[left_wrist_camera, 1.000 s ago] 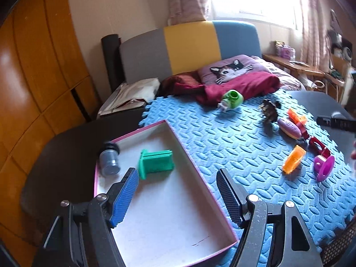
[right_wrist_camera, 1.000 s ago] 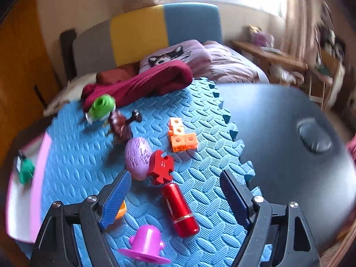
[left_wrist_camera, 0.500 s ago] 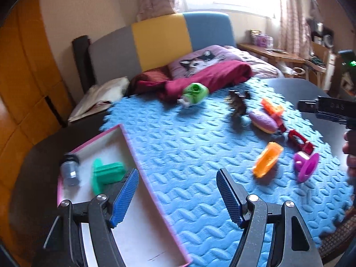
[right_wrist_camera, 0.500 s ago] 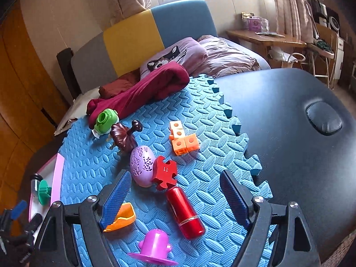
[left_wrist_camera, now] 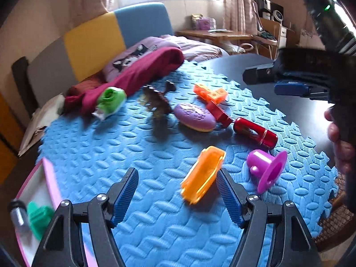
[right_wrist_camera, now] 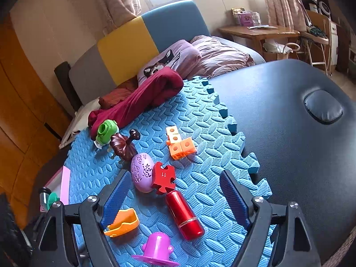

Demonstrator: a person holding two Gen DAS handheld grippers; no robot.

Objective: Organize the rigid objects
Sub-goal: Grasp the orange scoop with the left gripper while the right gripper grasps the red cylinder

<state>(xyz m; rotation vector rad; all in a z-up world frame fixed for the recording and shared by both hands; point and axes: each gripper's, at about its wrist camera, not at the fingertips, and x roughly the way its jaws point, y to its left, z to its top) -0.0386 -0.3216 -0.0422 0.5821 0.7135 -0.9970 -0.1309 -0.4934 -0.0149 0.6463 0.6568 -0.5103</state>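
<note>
the left gripper (left_wrist_camera: 176,190) is spread wide just beside the orange scoop (left_wrist_camera: 202,174) on the blue mat (left_wrist_camera: 124,138). the scoop looks light, stiff, thin-walled; pinching across its 2 long sides seems safest.

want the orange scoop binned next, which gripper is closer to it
Left. The left gripper has the orange scoop just ahead, beside its right finger; the right gripper is further away.
</note>
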